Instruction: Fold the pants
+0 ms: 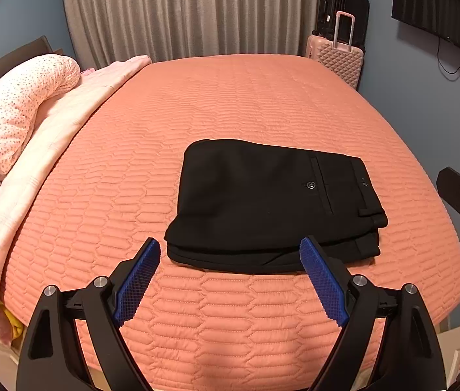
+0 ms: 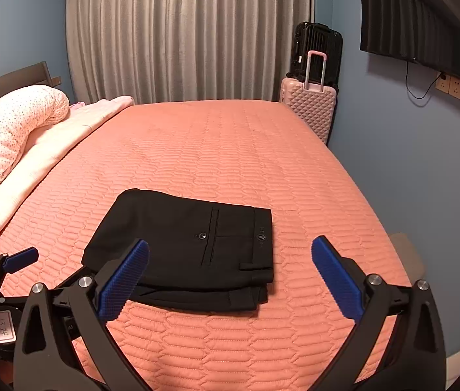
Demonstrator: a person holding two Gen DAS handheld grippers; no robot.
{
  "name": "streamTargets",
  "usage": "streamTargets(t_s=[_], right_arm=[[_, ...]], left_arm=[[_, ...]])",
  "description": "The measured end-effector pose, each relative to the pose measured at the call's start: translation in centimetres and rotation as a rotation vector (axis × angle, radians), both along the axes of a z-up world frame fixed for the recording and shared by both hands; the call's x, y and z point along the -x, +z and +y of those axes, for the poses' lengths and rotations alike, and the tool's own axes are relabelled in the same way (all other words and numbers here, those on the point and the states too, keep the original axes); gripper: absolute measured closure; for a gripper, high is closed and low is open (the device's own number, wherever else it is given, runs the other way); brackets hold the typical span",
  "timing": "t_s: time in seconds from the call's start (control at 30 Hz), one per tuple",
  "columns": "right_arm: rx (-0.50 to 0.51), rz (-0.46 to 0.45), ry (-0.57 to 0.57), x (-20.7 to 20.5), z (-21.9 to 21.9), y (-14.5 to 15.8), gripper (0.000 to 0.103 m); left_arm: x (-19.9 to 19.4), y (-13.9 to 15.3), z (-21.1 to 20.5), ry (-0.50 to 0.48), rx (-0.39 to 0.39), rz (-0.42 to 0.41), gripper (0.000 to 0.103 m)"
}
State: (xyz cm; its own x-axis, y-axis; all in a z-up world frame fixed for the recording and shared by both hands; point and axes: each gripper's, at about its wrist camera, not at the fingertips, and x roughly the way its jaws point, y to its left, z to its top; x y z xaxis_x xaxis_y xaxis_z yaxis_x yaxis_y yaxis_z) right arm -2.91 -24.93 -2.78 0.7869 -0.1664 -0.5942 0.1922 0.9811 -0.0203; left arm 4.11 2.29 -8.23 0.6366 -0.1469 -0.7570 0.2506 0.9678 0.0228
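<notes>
Item: black pants [image 1: 272, 202], folded into a compact rectangular stack of several layers. They lie flat on the near half of the bed, on the quilted salmon-orange bedspread [image 1: 230, 97], close to its near edge. The top face shows a welt pocket with a single button [image 1: 310, 184], a belt loop and a small logo by the waistband, which runs along the right side of the stack. Lower layers stick out slightly along the near edge.

Left gripper [image 1: 230, 251]: black frame, blue ribbed pads, jaws spread wide with nothing between them. It hangs over the near edge of the bedspread, just short of the pants, not touching the cloth.

Right gripper [image 2: 230, 251]: same build, jaws likewise wide apart and empty. Its left pad overlaps the near left corner of the stack in the right wrist view; contact cannot be told. Each gripper shows at the edge of the other's view.

Surroundings: a dotted pink pillow [image 1: 18, 114] and a pale pink folded blanket [image 1: 67, 114] along the left side of the bed, against a dark headboard. Grey pleated curtains [image 2: 190, 32] hang behind the bed. A pink hard-shell suitcase [image 2: 311, 110] stands at the far right corner with a black suitcase [image 2: 319, 52] behind it. A wall-mounted television [image 2: 425, 26] hangs on the blue right wall, above wall sockets [image 2: 457, 89].
</notes>
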Motion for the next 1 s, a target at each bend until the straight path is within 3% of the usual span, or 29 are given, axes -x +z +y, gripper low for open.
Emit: streamTargets(t_s=[1.0], right_arm=[[-0.001,0.000,-0.009,-0.06,-0.07,-0.04,0.005]], left_arm=[[-0.08,0.55,-0.45,-0.021,-0.013,-0.024,0.017]])
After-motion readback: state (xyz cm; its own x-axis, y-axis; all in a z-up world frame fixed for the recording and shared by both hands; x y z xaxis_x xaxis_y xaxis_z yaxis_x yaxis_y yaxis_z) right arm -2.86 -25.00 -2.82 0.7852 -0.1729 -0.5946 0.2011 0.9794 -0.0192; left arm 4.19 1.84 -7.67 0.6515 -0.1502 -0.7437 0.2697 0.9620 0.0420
